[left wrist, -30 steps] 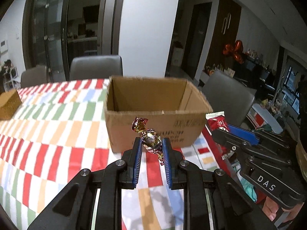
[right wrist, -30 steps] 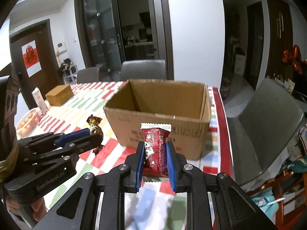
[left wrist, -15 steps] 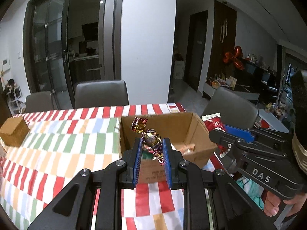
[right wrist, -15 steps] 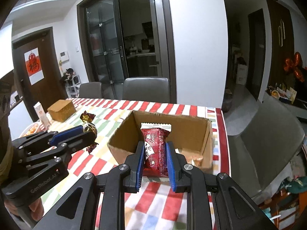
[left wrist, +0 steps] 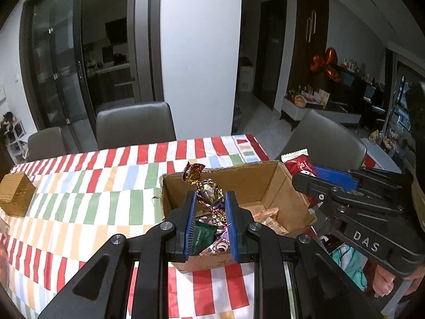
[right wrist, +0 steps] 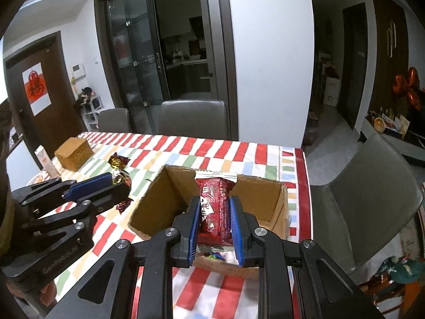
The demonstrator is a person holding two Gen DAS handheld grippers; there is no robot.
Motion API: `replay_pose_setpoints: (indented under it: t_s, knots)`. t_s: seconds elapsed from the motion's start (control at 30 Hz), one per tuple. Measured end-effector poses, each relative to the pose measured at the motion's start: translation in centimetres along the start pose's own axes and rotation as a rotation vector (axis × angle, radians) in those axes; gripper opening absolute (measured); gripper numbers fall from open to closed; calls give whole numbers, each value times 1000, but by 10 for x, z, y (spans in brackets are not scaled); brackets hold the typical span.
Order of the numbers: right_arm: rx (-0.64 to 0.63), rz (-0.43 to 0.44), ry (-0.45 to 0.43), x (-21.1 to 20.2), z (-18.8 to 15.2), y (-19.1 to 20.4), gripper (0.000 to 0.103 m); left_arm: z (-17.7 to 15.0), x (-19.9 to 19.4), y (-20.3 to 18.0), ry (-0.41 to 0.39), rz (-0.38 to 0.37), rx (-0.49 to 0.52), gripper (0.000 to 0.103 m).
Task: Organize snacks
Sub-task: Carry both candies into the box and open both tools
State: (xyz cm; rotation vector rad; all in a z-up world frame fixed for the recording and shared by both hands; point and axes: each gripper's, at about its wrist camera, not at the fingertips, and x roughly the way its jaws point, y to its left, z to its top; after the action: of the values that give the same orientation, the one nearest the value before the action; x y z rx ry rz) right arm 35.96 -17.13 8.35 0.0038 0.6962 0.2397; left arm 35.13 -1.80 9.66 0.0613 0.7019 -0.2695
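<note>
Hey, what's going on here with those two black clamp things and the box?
A person is tidying snacks into a cardboard box on a striped tablecloth, using a handheld gripper in each hand. The left gripper is shut on a foil-wrapped candy, and the right gripper is shut on a red snack bar. Both hang over the open box, which already holds several wrapped snacks. Neither has been dropped yet.

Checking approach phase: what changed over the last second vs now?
Both grippers rose from table level in front of the cardboard box to above it, so its inside and the snacks there now show. Unchanged: left gripper stays shut on the foil candy, right gripper on the red snack bar. Nothing released.
</note>
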Motion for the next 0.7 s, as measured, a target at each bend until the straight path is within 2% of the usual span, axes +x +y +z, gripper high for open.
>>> replay_pose_setpoints:
  t_s: [0.2,0.5,0.57,0.6,0.63,0.7]
  knots:
    - [2,-6,32,15,4,-3,23,11,27,4,55,-22,-12,22]
    - [16,-8,98,40,6,-10,23,14,50,7,123,2,-13,24]
    - [24,-8,111,44,7,-12,25,13,50,7,135,18,-16,33]
    - [27,-9,117,44,6,-12,29,13,50,9,133,24,-19,39]
    - [32,-16,123,45,6,-13,39,12,47,10,126,34,-21,42]
    - [31,-37,115,42,3,-12,43,9,40,11,114,48,-23,46]
